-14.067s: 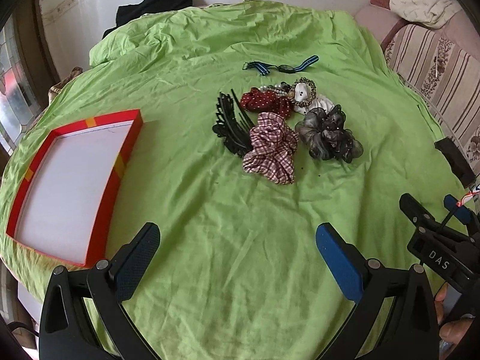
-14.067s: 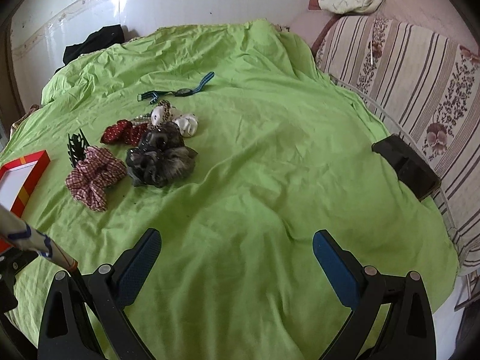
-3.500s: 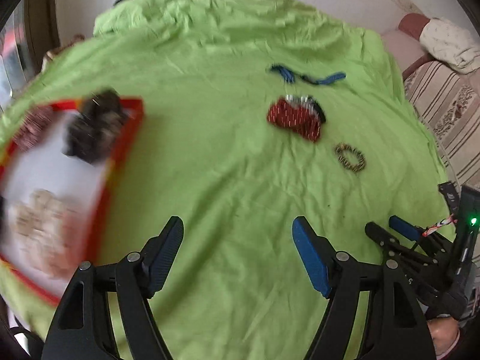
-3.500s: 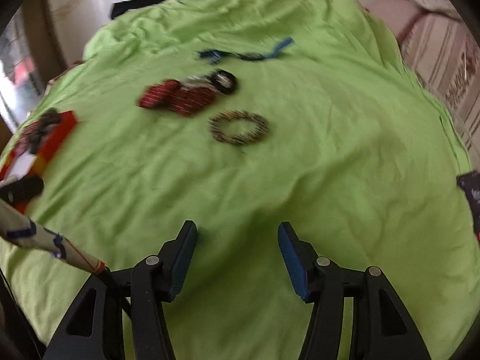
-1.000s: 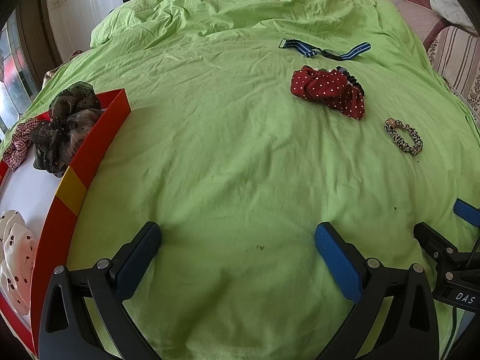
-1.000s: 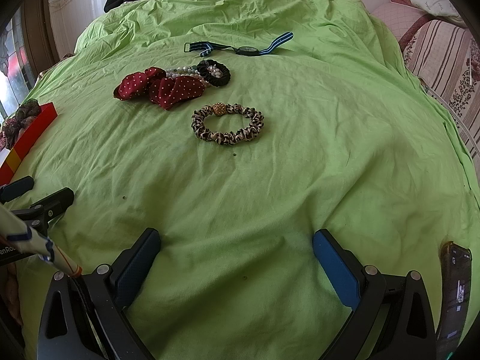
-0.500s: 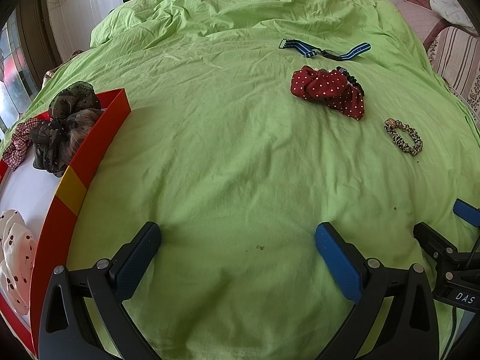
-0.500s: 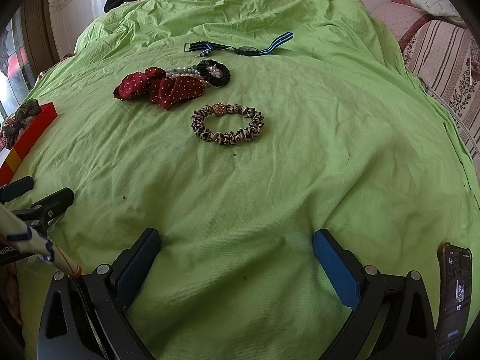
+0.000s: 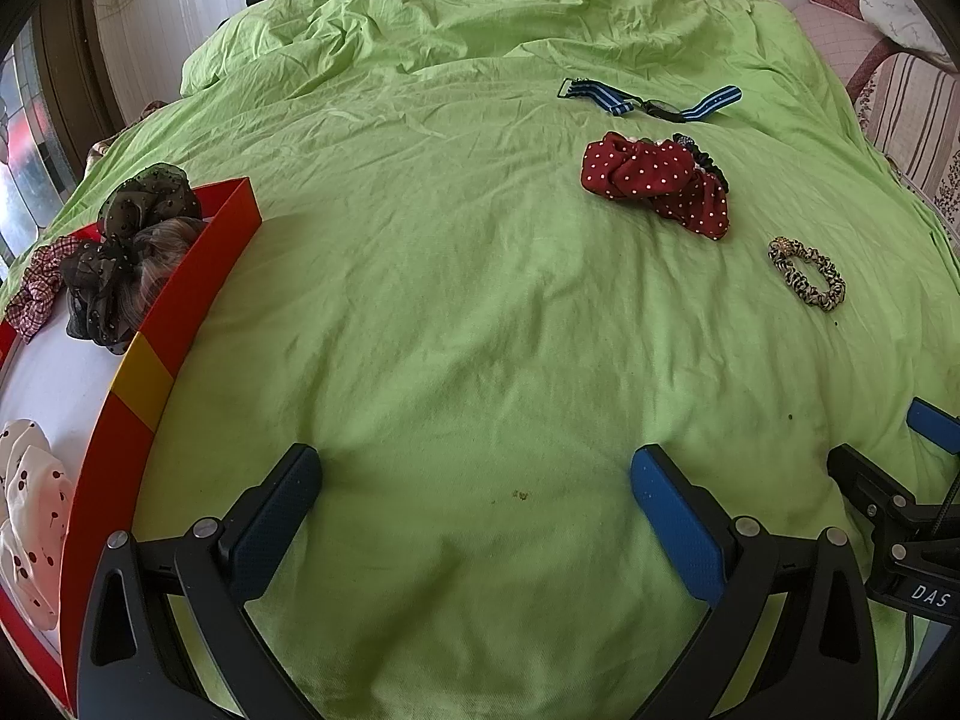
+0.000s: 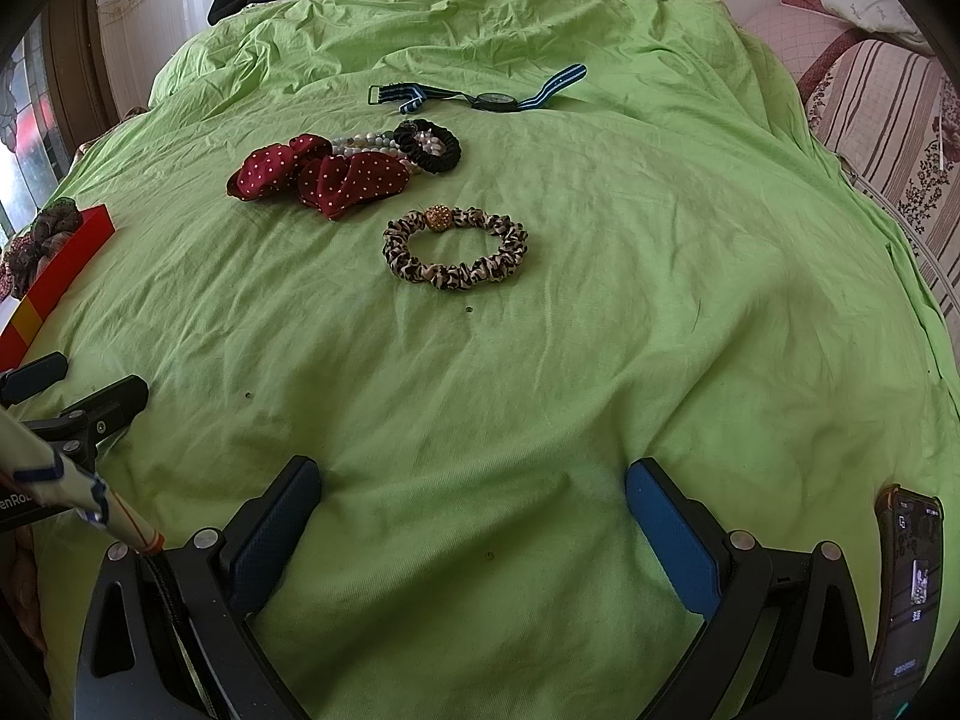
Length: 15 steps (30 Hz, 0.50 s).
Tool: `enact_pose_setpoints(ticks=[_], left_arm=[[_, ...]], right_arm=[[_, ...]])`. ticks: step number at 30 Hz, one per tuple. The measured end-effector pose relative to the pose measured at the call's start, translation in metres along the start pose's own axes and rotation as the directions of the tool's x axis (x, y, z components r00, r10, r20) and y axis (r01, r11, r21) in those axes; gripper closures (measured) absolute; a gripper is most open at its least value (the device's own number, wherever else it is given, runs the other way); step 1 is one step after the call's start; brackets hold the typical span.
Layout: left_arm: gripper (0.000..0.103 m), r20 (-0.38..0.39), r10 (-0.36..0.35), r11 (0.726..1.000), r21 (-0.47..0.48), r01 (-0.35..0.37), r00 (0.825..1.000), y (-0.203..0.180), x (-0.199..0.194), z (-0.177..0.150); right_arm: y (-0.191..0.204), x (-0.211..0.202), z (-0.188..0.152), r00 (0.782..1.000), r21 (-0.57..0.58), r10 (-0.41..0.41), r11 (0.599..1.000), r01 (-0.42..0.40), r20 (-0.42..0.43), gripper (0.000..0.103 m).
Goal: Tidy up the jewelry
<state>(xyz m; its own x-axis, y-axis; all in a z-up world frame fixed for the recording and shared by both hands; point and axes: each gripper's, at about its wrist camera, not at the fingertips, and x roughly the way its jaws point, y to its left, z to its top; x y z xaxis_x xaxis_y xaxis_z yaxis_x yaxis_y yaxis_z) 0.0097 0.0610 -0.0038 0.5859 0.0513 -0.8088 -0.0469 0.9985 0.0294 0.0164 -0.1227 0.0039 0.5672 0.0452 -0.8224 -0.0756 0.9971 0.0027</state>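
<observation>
With both the left gripper (image 9: 474, 495) and right gripper (image 10: 471, 495) spread wide and empty, three scrunchies sit in the red tray (image 9: 198, 276), while the leopard scrunchie (image 10: 455, 249), red scrunchie (image 10: 318, 174), beads (image 10: 366, 143) and watch (image 10: 495, 99) lie on the green sheet (image 10: 600, 330).

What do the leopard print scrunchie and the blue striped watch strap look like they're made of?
Leopard print scrunchie: probably satin-like fabric, judging by its soft sheen and tight gathers, with a glittery gold bead. Blue striped watch strap: seemingly woven nylon, flat and matte, with a metal buckle.
</observation>
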Motion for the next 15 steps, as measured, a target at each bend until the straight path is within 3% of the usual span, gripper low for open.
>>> enact_pose_setpoints(ticks=[15], left_arm=[[0.000, 0.001, 0.001, 1.000, 0.000, -0.001, 1.000, -0.0006, -0.0003, -0.0001]], right_arm=[[0.0031, 0.0019, 0.0018, 1.000, 0.004, -0.009, 1.000, 0.009, -0.002, 0.000]])
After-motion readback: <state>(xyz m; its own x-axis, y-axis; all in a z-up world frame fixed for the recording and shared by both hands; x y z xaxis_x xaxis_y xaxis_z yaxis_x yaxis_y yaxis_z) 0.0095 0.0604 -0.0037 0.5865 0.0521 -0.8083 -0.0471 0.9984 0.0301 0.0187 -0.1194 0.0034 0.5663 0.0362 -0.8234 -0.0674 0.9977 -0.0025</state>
